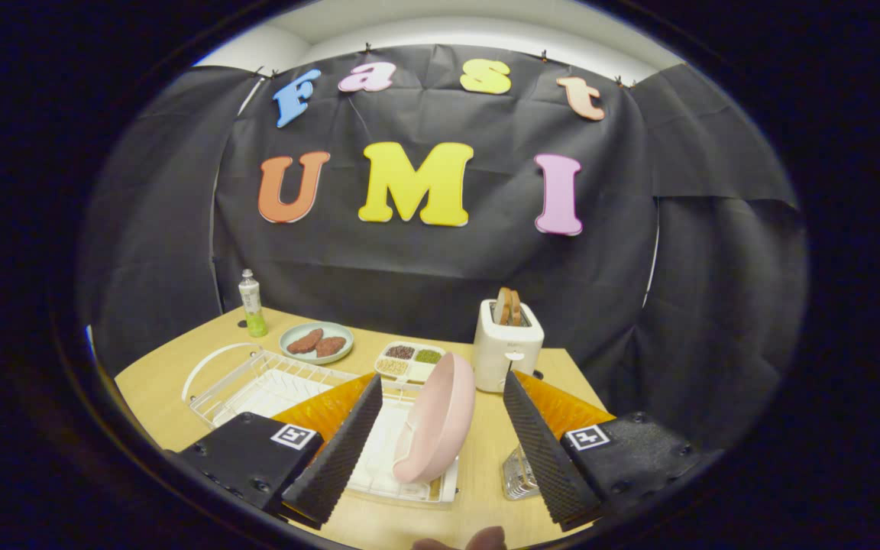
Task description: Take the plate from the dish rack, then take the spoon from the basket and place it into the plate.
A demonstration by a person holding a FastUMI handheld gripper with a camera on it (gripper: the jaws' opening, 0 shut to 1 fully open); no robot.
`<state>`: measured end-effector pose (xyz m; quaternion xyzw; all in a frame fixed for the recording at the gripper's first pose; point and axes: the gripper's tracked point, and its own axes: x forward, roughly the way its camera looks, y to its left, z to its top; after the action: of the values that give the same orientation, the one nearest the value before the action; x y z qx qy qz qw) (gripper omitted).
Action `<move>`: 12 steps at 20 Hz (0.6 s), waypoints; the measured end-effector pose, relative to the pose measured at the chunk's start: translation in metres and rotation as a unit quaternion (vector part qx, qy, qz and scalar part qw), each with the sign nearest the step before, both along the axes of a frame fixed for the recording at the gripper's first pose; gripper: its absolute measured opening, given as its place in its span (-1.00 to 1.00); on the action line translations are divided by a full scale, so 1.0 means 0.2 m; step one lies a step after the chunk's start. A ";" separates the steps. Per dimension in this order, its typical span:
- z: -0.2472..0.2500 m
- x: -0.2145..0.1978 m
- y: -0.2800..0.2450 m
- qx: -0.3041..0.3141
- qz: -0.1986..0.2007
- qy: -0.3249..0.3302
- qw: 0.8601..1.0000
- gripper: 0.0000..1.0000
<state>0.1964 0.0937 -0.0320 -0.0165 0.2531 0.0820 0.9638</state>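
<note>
Gripper (440,435): the two fingers stand wide apart, clamped on nothing; the pink plate shows in the gap between them, touching neither.
Plate (436,420): pink, standing on edge and tilted in the near end of the dish rack, its hollow side turned toward the right finger.
Dish rack (257,382): white wire rack on a white drip tray, lying on the table beyond and partly behind the left finger; apart from the plate its slots look bare.
Basket (518,473): small wire holder just beside the right finger's inner edge, mostly hidden by it; I cannot tell what it holds.
Toaster (507,347): white, beyond the right finger, with two slices of toast standing up out of its slots.
Divided tray (409,360): white, between the toaster and the green plate, with dark, green and pale grains in its compartments.
Green plate (316,342): beyond the rack, carrying two brown patties.
Bottle (252,304): clear with green liquid, near the table's far left corner.
Table (157,382): light wood.
</note>
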 end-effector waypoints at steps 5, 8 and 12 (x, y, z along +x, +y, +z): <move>-0.18 0.19 0.01 0.025 -0.023 0.078 0.996 1.00; -0.27 0.24 0.01 0.055 -0.043 0.117 0.991 1.00; -0.33 0.26 0.06 0.083 -0.047 0.149 0.984 0.78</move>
<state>0.2486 0.1059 -0.0989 0.0881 0.3871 0.0584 0.9160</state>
